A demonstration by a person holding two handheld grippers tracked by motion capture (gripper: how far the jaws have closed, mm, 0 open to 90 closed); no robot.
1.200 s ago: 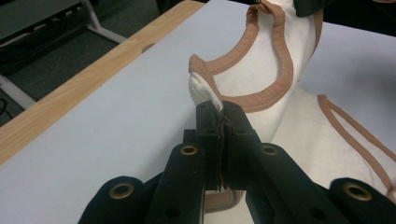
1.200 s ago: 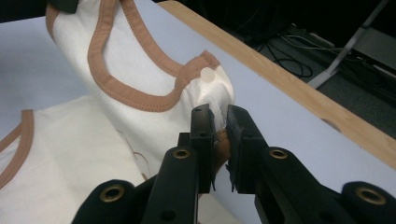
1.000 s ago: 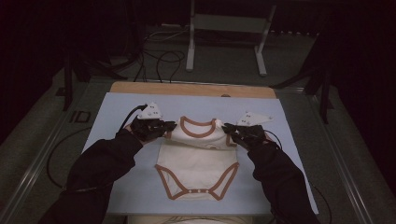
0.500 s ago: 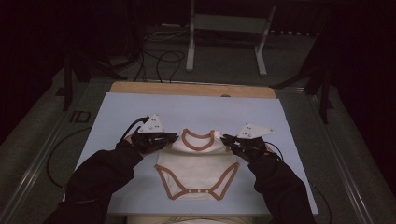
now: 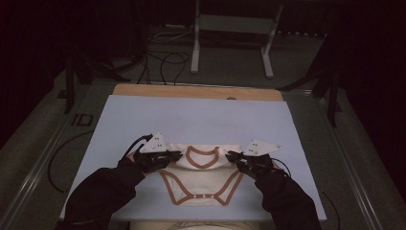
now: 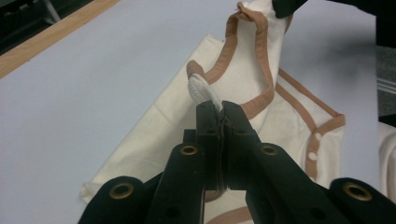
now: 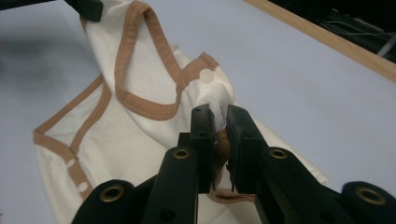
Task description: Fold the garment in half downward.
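1. left gripper (image 6: 219, 108): jaws closed on the left shoulder fold of the bodysuit (image 5: 203, 175); a tuft of cream cloth stands out between the tips.
2. right gripper (image 7: 218, 115): jaws closed on the opposite shoulder, beside a white snap; cloth and tan trim sit between the pads.
3. in the high view the left gripper (image 5: 178, 155) and right gripper (image 5: 230, 155) hold the garment from either side at neckline level.
4. bodysuit: cream with tan binding, lying on the pale blue table sheet (image 5: 143, 115) near the near edge, roughly centred between left and right edges.
5. long axis runs from far edge to near edge; neckline faces the far wooden edge (image 5: 191, 91), snapped crotch faces the near edge.
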